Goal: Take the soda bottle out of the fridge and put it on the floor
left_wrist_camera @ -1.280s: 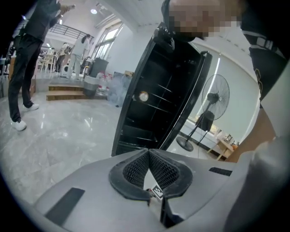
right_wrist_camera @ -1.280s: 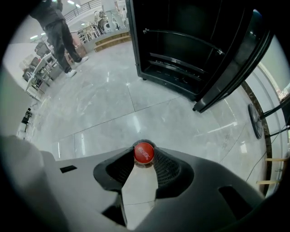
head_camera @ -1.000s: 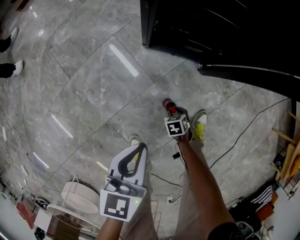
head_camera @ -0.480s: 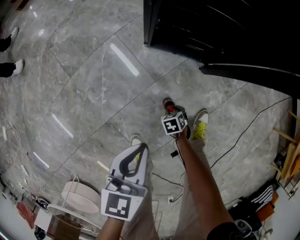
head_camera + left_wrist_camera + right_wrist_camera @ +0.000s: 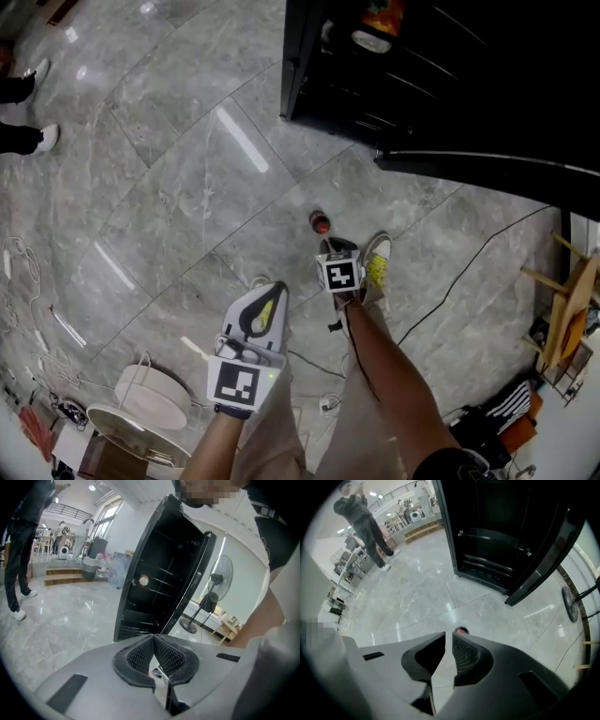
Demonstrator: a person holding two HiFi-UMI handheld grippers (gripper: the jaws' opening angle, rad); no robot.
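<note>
The soda bottle (image 5: 320,222), dark with a red cap, stands upright on the grey marble floor in front of the open black fridge (image 5: 422,56). My right gripper (image 5: 338,247) hovers just behind it, apart from it. In the right gripper view the red cap (image 5: 461,631) peeks out beyond the jaw tips of that gripper (image 5: 447,635). Its jaws are closing to a narrow slit with nothing between them. My left gripper (image 5: 264,302) hangs lower left, its jaws shut on nothing (image 5: 153,637).
The fridge door (image 5: 487,164) stands swung open to the right. A yellow-green shoe (image 5: 379,259) and a black cable (image 5: 464,277) lie near the bottle. A white round stool (image 5: 155,394) is at the lower left. A bystander's feet (image 5: 33,80) are at the far left.
The right gripper has let go of the bottle and drawn back. The bottle now stands free on the floor. The head view has shifted so more of the fridge shows.
</note>
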